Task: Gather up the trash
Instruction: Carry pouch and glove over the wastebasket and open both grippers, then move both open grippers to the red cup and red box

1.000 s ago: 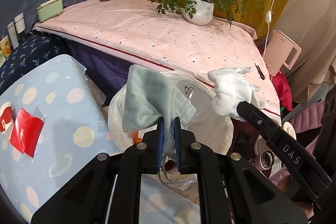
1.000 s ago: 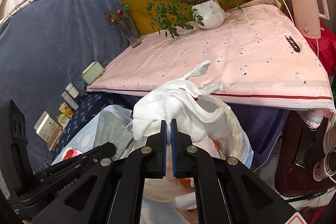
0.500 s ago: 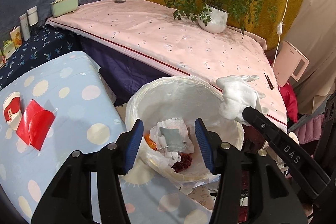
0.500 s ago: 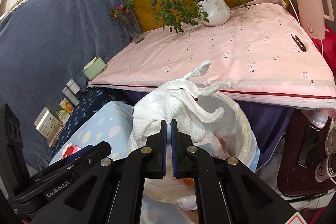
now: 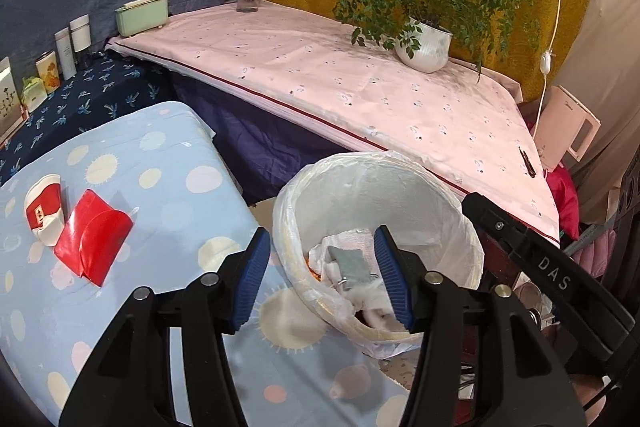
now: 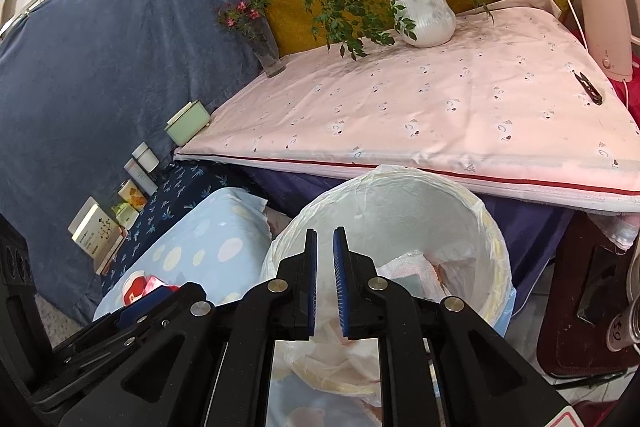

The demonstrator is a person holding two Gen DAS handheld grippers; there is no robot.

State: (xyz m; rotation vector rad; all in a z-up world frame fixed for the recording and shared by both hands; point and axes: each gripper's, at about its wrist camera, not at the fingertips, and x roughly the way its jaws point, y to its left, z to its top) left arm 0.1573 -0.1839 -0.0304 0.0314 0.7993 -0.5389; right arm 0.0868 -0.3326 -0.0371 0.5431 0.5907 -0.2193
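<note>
Both grippers are hovering over a round trash bin (image 5: pixel 400 195) lined with a thin, crinkled white plastic bag, standing between the pale-blue, sun-and-dot-patterned tabletop (image 5: pixel 168 163) and the pink-sheeted bed (image 5: pixel 360 87). The left gripper (image 5: pixel 320 279) is spreading its blue ribbed pads wide, its jaws opening with nothing gripped between them; straight below, inside the bin, a flat grey cloth (image 5: pixel 352 261) is lying on crumpled white tissue (image 5: pixel 344 241). The right gripper (image 6: pixel 325 279) is just beginning to part, its jaws opening to a narrow slit that is holding nothing, above the near rim of the bin. Only the left wrist view is showing the glossy red folded packet (image 5: pixel 94 241) and the squashed red-and-white paper cup (image 5: pixel 44 211) lying left of the bin on the tabletop; the right wrist view is catching just a sliver of them behind the left gripper's black frame. Beyond the bin, a ribbed white pot (image 6: pixel 426 19) is holding a leafy green plant on the bed.
</note>
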